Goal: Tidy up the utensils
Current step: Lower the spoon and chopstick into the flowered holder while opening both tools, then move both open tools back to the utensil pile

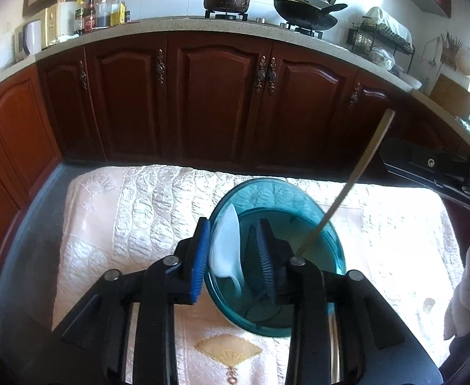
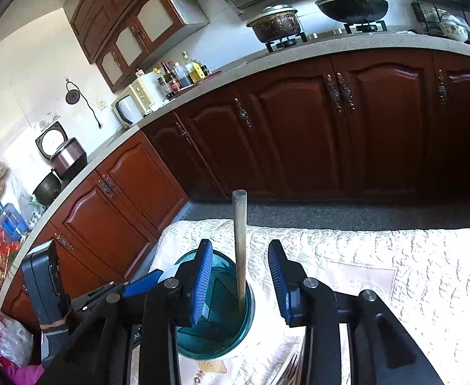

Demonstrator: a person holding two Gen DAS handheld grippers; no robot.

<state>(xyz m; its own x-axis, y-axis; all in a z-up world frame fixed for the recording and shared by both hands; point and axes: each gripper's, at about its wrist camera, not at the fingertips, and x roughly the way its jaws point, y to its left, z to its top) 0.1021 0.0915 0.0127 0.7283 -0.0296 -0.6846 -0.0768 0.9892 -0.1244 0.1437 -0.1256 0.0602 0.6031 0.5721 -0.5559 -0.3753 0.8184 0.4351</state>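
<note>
The left claw is seen with its jaws apart over a teal bowl, which is set on a white cloth on the worktop. A white spoon lies between the pads inside the bowl, touched by neither. Right of it, a stick stands tilted in the bowl. The right claw is held apart around that stick, its pads clear of it.

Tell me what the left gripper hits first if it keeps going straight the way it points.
Most likely the white spoon lying in the teal bowl: it sits between the left gripper's open jaws, just ahead. Depth is unclear; the bowl's rim may come first.
</note>
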